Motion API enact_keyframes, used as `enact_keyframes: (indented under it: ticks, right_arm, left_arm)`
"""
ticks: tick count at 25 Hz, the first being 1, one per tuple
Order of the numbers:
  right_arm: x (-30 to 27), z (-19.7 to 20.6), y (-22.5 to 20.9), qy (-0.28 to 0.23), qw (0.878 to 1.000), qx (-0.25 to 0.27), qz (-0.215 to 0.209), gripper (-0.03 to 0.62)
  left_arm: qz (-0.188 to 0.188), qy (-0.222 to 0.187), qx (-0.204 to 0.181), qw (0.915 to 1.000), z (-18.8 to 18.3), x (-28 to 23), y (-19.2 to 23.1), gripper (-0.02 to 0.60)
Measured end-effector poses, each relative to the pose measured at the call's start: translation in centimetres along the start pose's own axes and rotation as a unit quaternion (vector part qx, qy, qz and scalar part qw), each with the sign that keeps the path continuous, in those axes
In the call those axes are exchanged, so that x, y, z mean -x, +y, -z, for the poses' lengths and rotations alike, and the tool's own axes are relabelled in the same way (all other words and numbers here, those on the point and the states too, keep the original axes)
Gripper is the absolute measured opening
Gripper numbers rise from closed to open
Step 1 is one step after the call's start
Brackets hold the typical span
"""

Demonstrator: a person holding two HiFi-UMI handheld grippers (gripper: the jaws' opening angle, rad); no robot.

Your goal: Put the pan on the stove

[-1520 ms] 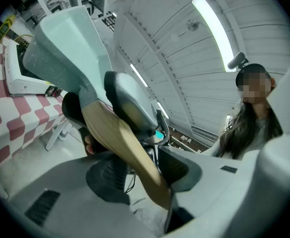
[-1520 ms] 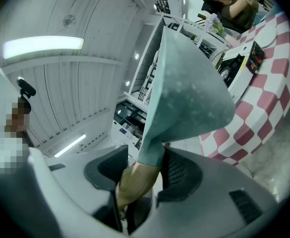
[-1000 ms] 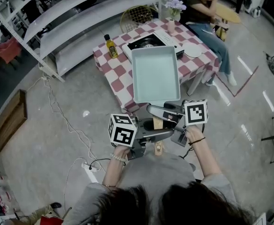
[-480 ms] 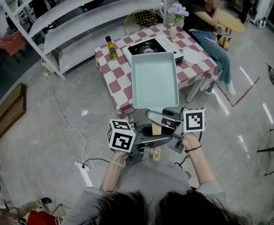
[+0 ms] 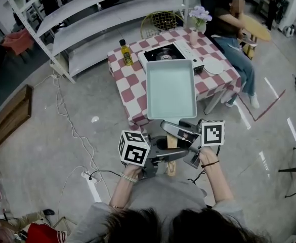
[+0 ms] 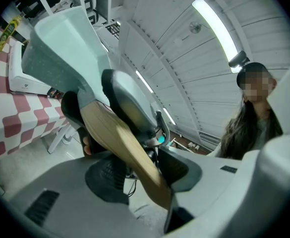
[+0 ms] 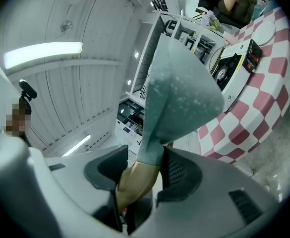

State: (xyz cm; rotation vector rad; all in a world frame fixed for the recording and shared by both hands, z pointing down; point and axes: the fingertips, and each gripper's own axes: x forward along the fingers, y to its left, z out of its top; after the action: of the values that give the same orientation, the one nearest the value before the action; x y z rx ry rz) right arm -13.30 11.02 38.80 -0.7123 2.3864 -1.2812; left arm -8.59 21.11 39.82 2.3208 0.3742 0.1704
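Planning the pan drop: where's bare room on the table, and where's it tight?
Bare: the stove's visible top; the cloth strip from the bottle to the near edge; the corner nearside of the plate. Tight: far right, where vase, plate and stove sit close together. The held pan hides the middle.

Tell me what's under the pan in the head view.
The pan hides the middle of the checkered table and the near edge of the stove. The oil bottle and white plate show beside it; anything directly beneath is covered.

Oil bottle (image 5: 125, 52), flower vase (image 5: 194, 36), plate (image 5: 214, 66) (white) on checkered tablecloth (image 5: 130, 85)
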Motion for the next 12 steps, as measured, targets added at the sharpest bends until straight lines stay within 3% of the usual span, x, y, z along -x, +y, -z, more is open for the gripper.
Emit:
enact_keyframes:
  ticks: [3,7,12]
  right_arm:
    - [-0.6,-0.9,-0.2,-0.005,1.0,-0.008,-0.017,0.201]
    - [-0.7,-2.6,-2.3,-0.001,1.0,-0.003,0.005,0.201]
    - [-1.6,-5.3,-4.1,-0.004,1.0,-0.019,-0.004,0.201]
  left_arm:
    - [0.002,-0.001,0.002,1.0,-0.7,0.0,1.0,0.19]
    - [0.003,-0.001,0.006,1.0,-2.2,-0.2,2.6,0.19]
    - [0.005,0.001,0.01,0.9999,-4.6,-0.6,5.3,0.19]
